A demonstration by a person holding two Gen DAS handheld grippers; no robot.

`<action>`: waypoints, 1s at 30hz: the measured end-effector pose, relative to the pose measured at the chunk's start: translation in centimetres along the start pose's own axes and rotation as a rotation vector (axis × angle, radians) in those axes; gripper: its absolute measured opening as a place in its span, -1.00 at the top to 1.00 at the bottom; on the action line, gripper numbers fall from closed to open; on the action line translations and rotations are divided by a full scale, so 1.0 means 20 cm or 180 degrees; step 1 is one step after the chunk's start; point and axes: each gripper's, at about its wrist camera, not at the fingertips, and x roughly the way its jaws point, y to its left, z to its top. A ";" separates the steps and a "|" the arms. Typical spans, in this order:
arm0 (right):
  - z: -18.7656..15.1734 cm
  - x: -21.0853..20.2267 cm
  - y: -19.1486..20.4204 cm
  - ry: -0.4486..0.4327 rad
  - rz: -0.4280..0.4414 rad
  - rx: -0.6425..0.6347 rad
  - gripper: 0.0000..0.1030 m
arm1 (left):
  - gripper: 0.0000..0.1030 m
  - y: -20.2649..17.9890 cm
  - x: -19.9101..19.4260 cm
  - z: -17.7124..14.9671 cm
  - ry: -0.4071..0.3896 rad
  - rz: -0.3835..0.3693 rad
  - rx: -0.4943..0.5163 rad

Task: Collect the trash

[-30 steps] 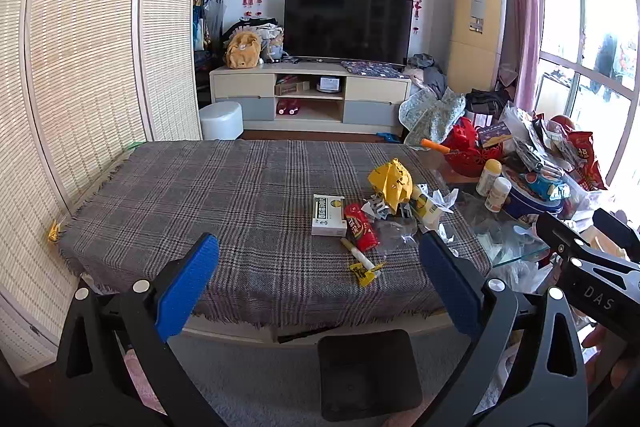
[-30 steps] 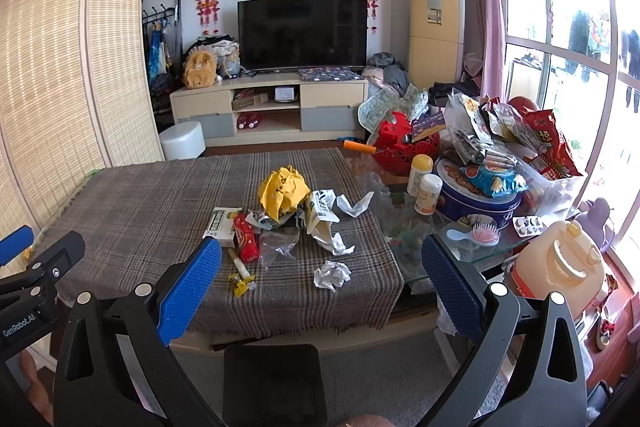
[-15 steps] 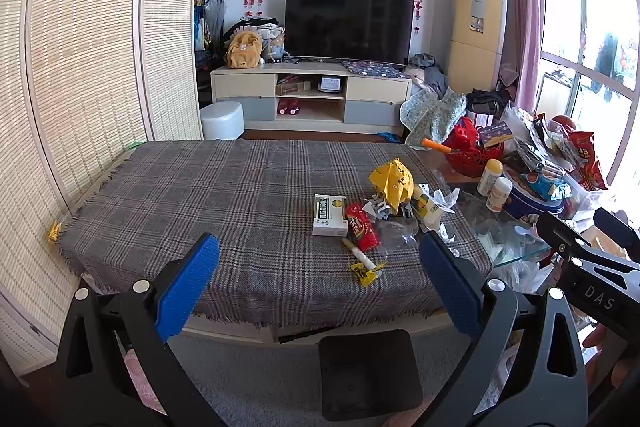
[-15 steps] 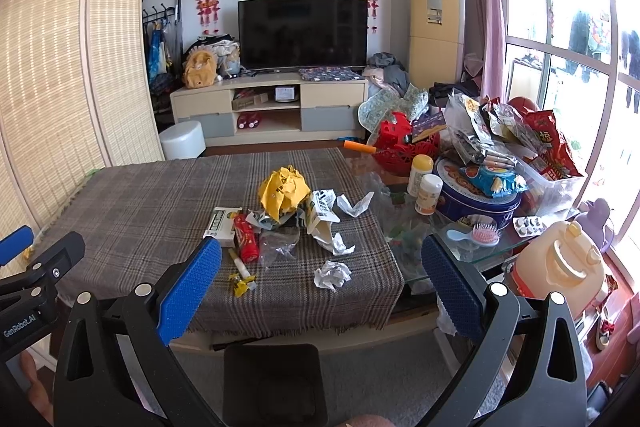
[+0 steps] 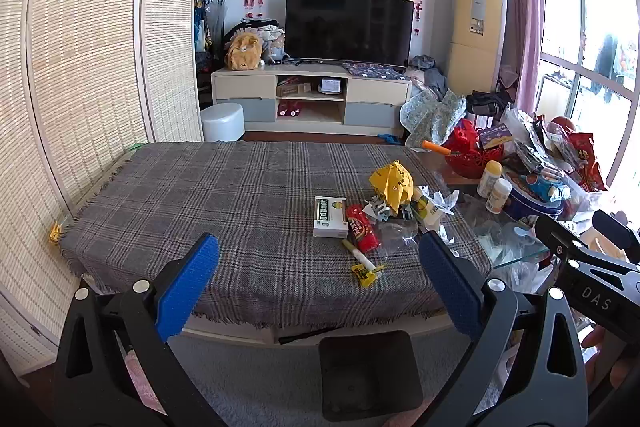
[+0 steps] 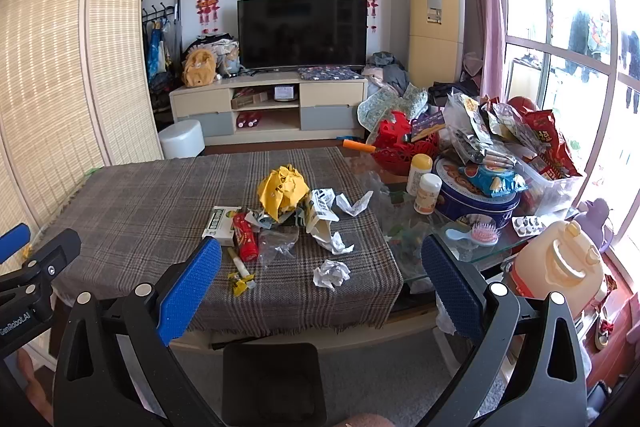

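A pile of trash lies on the plaid tablecloth [image 5: 200, 203]: a crumpled yellow wrapper [image 6: 283, 191], a white and green box [image 6: 221, 225], a red packet [image 6: 245, 237], a crushed white carton [image 6: 320, 219], a white paper ball [image 6: 330, 274], a clear plastic scrap [image 6: 278, 242] and a small yellow wrapper with a stick [image 6: 241, 277]. The yellow wrapper [image 5: 392, 183], box [image 5: 330, 217] and red packet [image 5: 362, 233] also show in the left wrist view. My left gripper [image 5: 318, 285] is open and empty, short of the table's near edge. My right gripper [image 6: 320, 285] is open and empty, also short of the near edge.
A black bin [image 6: 274, 381] stands on the floor below the near table edge; it also shows in the left wrist view [image 5: 370, 373]. The glass table part [image 6: 460, 247] on the right holds two bottles [image 6: 424, 183], a blue tin [image 6: 476, 199], snack bags and a hairbrush [image 6: 476, 235]. A yellow jug [image 6: 560, 267] stands right.
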 end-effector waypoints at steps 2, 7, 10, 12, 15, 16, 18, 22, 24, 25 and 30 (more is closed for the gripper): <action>0.00 0.00 0.00 0.0003 -0.0001 -0.0001 -0.94 | -0.84 0.00 0.00 0.00 0.0007 0.0003 -0.0001; 0.00 0.00 0.00 0.0004 -0.0005 0.0001 -0.94 | -0.84 0.00 0.01 -0.01 0.0021 0.0012 -0.0003; -0.01 0.01 -0.01 0.0022 -0.0003 0.0017 -0.94 | -0.84 0.00 0.02 -0.01 0.0035 0.0014 -0.0006; -0.02 0.03 -0.02 0.0053 0.0005 0.0036 -0.94 | -0.84 0.00 0.04 -0.01 0.0051 0.0029 -0.0006; -0.01 0.07 -0.05 0.0110 -0.0002 0.0057 -0.94 | -0.84 -0.01 0.07 -0.01 0.0093 0.0062 0.0019; 0.00 0.09 -0.06 0.0130 -0.0016 0.0051 -0.94 | -0.84 -0.01 0.09 0.00 0.0108 0.0079 0.0041; 0.02 0.14 -0.07 0.0177 -0.0059 0.0029 -0.94 | -0.84 -0.02 0.12 0.01 0.0127 0.0102 0.0087; 0.04 0.25 -0.11 0.0294 -0.0039 0.0072 -0.94 | -0.84 -0.03 0.20 0.01 0.0169 0.0053 0.0081; 0.04 0.32 -0.13 0.0372 0.0010 0.0121 -0.94 | -0.84 -0.04 0.26 0.01 0.0239 0.0048 0.0091; 0.04 0.36 -0.14 0.0416 0.0043 0.0144 -0.94 | -0.84 -0.05 0.30 0.00 0.0277 0.0048 0.0116; -0.02 0.58 -0.19 0.0678 0.0076 0.0250 -0.94 | -0.84 -0.08 0.51 -0.07 0.0534 -0.0042 0.0218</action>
